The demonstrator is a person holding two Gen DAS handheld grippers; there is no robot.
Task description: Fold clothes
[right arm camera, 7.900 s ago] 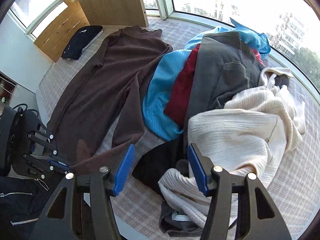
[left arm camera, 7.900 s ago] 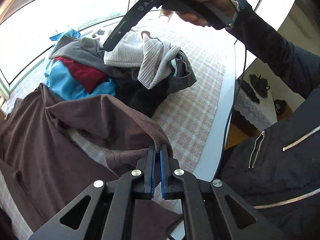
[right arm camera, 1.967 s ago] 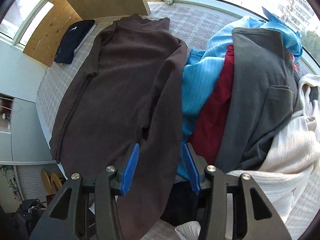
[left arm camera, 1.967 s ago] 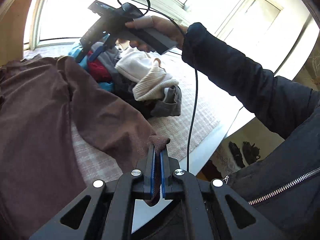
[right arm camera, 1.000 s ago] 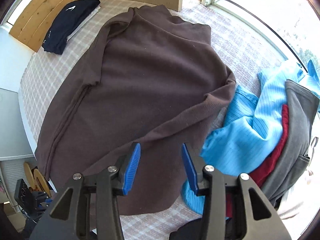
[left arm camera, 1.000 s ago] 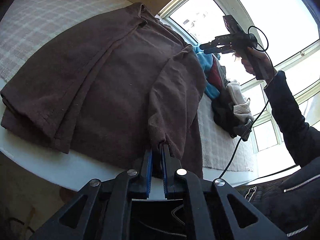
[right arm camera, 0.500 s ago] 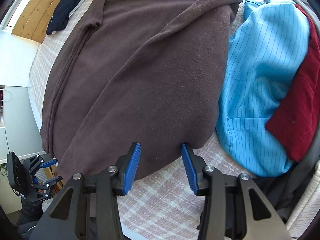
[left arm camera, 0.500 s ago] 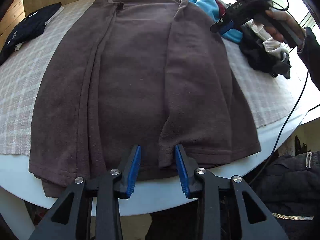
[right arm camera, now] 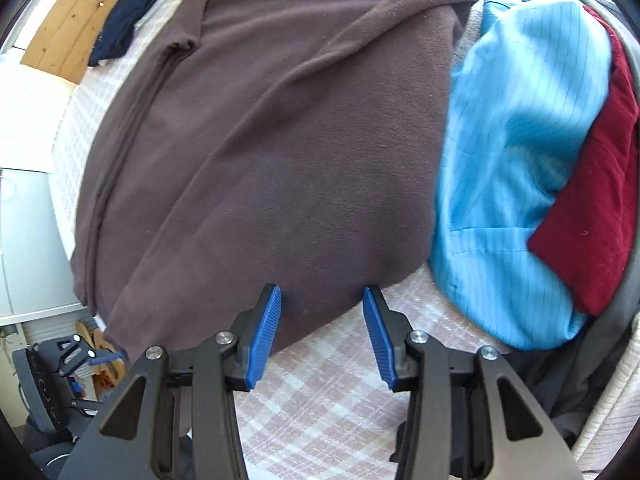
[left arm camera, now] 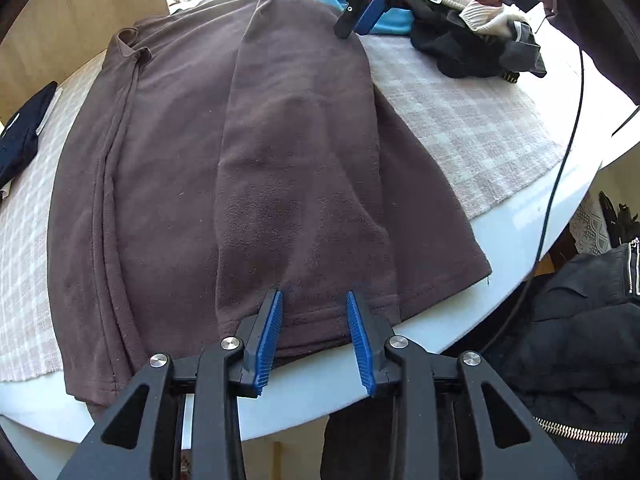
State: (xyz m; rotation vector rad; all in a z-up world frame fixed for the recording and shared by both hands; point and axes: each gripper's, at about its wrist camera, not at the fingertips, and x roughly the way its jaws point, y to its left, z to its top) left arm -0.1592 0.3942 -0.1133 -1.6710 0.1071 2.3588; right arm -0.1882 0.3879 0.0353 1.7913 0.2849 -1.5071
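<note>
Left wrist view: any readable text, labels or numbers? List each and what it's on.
"DAS", white letters cut off at the frame's top edge, on the black body of the right gripper over the brown fleece top.
White mark on the folded navy garment: too small to read.
No other text is legible.

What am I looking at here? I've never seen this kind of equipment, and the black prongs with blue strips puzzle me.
Those prongs are handheld grippers, one in each of a person's hands, each carrying a camera that looks along its fingers. One picture is from the left gripper, the other from the right gripper. Both are open and hold nothing. On the table lies a brown fleece garment, one sleeve folded over it, beside a pile of unfolded clothes and a folded dark garment.
</note>
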